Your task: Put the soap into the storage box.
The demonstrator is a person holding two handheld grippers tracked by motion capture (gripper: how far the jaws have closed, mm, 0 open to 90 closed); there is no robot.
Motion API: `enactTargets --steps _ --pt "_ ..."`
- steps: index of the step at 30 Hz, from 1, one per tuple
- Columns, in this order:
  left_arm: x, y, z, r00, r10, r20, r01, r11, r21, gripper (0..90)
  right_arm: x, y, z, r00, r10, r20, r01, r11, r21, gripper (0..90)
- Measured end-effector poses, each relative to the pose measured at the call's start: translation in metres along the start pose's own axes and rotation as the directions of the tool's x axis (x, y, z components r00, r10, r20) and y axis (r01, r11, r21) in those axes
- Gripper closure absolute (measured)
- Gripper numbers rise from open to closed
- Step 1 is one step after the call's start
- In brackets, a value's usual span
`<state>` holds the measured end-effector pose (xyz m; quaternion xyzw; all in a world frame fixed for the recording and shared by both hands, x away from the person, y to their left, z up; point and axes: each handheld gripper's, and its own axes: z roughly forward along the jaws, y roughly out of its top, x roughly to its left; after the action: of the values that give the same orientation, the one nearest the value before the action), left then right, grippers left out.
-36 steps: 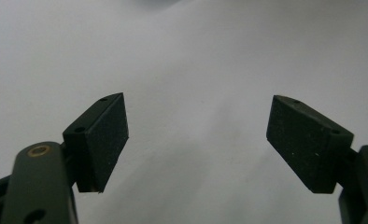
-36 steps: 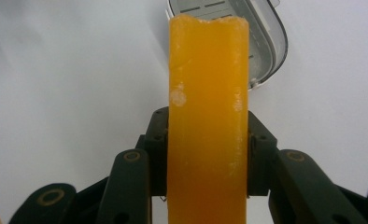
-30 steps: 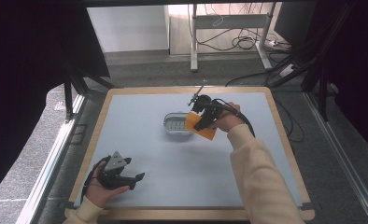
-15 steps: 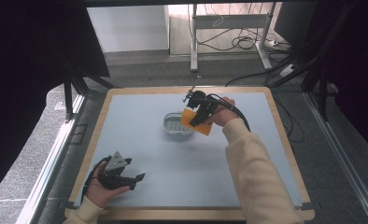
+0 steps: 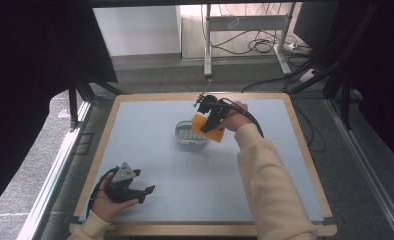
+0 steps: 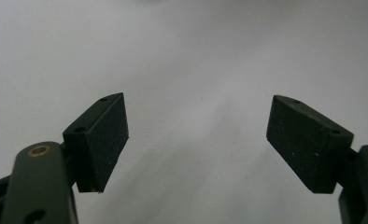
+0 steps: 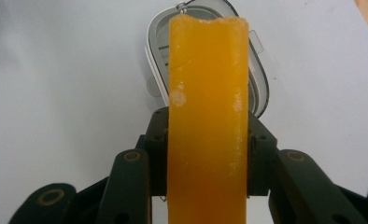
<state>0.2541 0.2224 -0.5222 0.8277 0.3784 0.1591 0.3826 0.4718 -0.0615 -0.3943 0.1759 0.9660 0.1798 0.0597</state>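
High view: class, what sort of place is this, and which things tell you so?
Probably a lab or recording workspace: a wood-edged table, a metal frame with loose cables on the floor behind, and black curtains at the sides.

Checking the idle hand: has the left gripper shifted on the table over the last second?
No. The left gripper stays open by the table's near-left wooden edge, unmoved.
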Motion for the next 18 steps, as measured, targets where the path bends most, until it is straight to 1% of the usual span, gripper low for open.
enactTargets --steps 2,4,5,8,9,12,16,17,18 --pt "0.0 0.0 -0.001 1.0 0.006 -0.001 -0.006 1.0 0.002 20.4 -0.002 0.001 0.002 1.0 -0.003 0.0 0.003 1.0 -0.003 61.4" --pt "0.0 0.0 -0.001 1.0 0.006 -0.001 -0.006 1.0 0.002 20.4 -0.004 0.002 0.003 1.0 -0.006 0.001 0.006 1.0 -0.001 61.4" --pt "0.0 0.0 0.0 1.0 0.001 0.0 -0.001 1.0 -0.003 20.4 -0.006 0.003 0.004 1.0 0.001 -0.002 -0.001 1.0 0.004 61.4" --pt "0.001 0.0 -0.001 1.0 0.0 0.0 0.0 1.0 -0.004 20.4 -0.008 0.005 0.005 1.0 -0.004 -0.001 0.004 1.0 0.004 61.4" --pt "0.001 0.0 -0.001 1.0 0.002 0.002 -0.002 1.0 -0.003 20.4 -0.009 0.006 0.006 1.0 -0.006 0.005 0.006 1.0 0.001 61.4" --pt "0.0 0.001 0.0 0.9999 0.01 0.005 -0.01 0.9999 0.002 20.4 -0.011 0.008 0.006 1.0 0.001 0.0 -0.001 1.0 -0.011 61.4" --pt "0.0 0.001 0.0 0.9999 0.012 0.005 -0.012 0.9999 0.004 20.4 -0.013 0.011 0.007 0.9999 -0.014 0.004 0.015 1.0 -0.005 61.4" --pt "0.0 0.001 0.0 0.9999 0.011 0.005 -0.011 0.9999 0.003 20.4 -0.013 0.012 0.008 1.0 -0.008 0.001 0.008 1.0 -0.007 61.5" --pt "0.0 0.001 0.0 0.9999 0.011 0.005 -0.011 0.9999 0.003 20.4 -0.014 0.013 0.008 0.9998 -0.017 0.002 0.017 1.0 -0.006 61.4"
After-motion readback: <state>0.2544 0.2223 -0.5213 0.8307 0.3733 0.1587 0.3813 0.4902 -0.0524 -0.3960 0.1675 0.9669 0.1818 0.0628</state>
